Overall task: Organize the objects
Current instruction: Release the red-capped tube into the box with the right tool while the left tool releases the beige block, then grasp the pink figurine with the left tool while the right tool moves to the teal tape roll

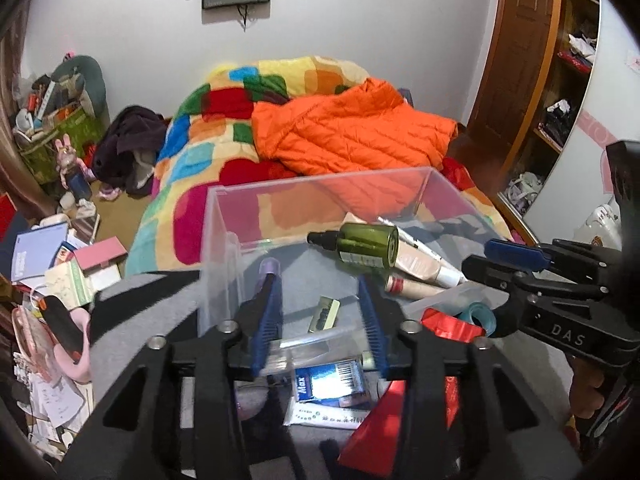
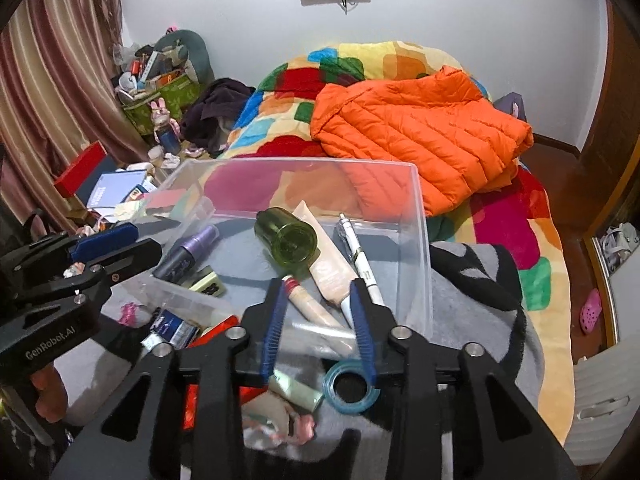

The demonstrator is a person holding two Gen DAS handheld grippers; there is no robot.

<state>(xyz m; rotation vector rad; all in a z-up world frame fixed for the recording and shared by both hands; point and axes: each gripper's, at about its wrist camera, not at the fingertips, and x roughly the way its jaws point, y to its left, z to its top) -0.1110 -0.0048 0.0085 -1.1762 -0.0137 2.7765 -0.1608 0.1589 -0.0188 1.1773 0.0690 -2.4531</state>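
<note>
1. We hold the left gripper point(image 1: 320, 312) tipped downward over the near wall of the clear box point(image 1: 216, 240); its blue pads stand partly apart and grip nothing.
2. Past its left finger a purple spray bottle point(image 1: 269, 270) lies inside the box, and a small green card point(image 1: 325, 313) lies on the box floor between the fingers.
3. The right gripper point(image 2: 318, 320) also points down at the near rim, jaws partly apart and empty.
4. Between and just beyond its fingers lie a small beige tube point(image 2: 310, 300) and a larger beige tube point(image 2: 326, 258); a white pen point(image 2: 360, 258) runs past the right finger, and a green bottle point(image 2: 289, 240) lies on its side further ahead.
5. A blue tape roll point(image 2: 351, 386) sits outside the box, under the right finger's base.
6. The box's far half is bare floor, with open room there; its tall walls close in on both sides.
7. Each gripper shows at the edge of the other's view, near but apart.
</note>
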